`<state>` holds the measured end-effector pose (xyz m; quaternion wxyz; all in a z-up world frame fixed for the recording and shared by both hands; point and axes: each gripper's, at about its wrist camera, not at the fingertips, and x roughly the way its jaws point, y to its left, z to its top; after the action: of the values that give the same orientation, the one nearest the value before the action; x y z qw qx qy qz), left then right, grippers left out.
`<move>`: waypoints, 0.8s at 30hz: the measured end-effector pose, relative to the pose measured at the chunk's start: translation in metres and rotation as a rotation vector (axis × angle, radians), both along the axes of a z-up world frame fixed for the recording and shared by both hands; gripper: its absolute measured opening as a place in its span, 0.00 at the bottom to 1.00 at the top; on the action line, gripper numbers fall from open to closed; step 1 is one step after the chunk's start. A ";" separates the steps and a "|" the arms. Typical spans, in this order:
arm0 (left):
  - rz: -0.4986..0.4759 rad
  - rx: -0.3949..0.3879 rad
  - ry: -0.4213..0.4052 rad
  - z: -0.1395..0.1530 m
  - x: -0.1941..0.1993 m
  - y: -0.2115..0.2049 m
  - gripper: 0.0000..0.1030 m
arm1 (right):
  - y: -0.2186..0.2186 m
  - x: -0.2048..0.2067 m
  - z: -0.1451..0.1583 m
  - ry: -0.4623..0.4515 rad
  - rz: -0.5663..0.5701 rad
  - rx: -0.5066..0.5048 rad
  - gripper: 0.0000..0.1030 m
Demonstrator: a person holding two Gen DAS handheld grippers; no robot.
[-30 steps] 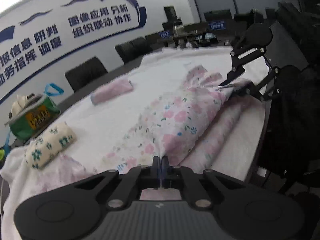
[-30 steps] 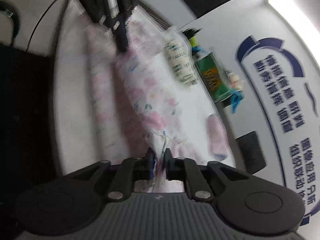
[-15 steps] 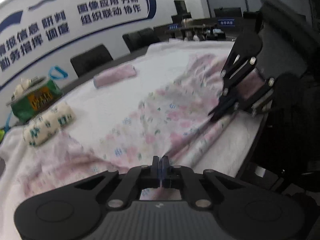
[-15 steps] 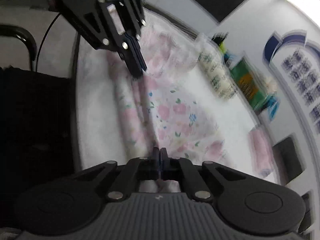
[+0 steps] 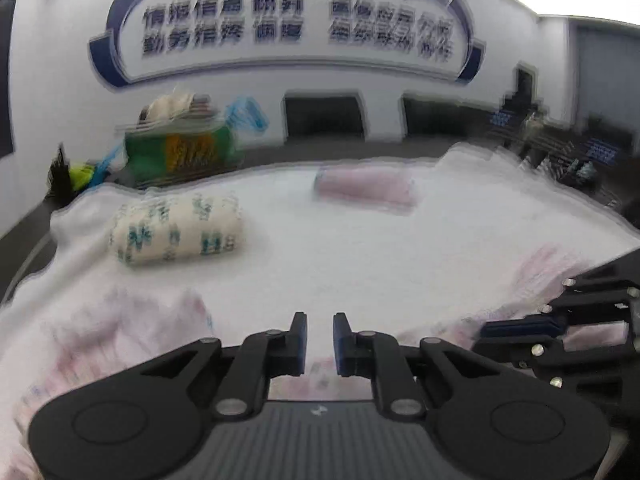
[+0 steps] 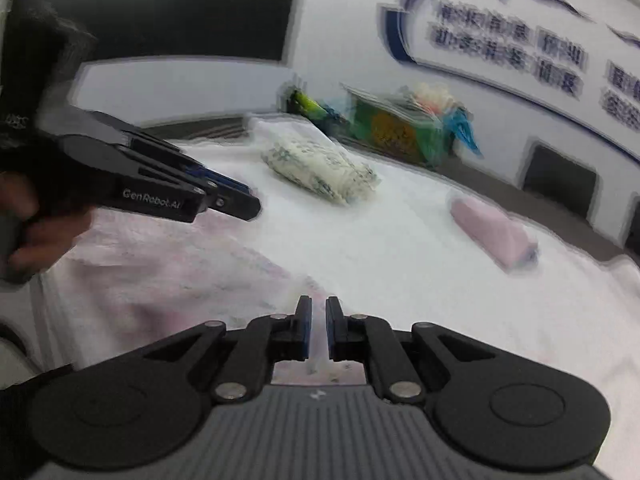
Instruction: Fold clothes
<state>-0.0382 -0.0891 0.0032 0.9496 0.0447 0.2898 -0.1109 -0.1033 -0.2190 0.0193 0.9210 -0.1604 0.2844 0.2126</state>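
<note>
The pink floral garment (image 5: 120, 332) lies flat on the white-covered table, spread under both grippers; it also shows in the right wrist view (image 6: 160, 280). My left gripper (image 5: 319, 326) is slightly open and empty just above the cloth. My right gripper (image 6: 318, 312) is slightly open and empty over the garment's edge. The right gripper shows at the right edge of the left wrist view (image 5: 520, 326), and the left gripper shows at the left of the right wrist view (image 6: 236, 204). Both views are blurred.
A rolled white-and-teal patterned cloth (image 5: 176, 228) and a folded pink cloth (image 5: 364, 190) lie further back on the white table cover (image 5: 360, 260). A green bag (image 5: 184, 148) stands at the back left. Dark chairs line the far wall.
Both grippers have let go of the floral garment and opened a little. The garment now lies flat, and both cameras have swung to face the far wall.
</note>
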 end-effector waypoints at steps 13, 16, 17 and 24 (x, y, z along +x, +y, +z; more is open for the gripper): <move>0.076 -0.068 0.015 -0.030 -0.009 0.016 0.12 | -0.080 -0.012 -0.024 -0.090 -0.705 -0.022 0.06; 0.074 -0.080 0.018 -0.029 -0.007 0.020 0.12 | -0.094 -0.018 -0.009 -0.102 -0.711 0.075 0.06; 0.074 -0.082 0.018 -0.030 -0.007 0.020 0.12 | -0.091 -0.024 0.000 -0.123 -0.668 0.108 0.06; 0.076 -0.097 0.020 -0.030 -0.007 0.022 0.12 | -0.026 0.007 -0.001 -0.058 -0.331 0.134 0.06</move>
<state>-0.0452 -0.0674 -0.0266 0.9511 -0.0135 0.2953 -0.0893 -0.0962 -0.2448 0.0185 0.9599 -0.0556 0.2652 0.0717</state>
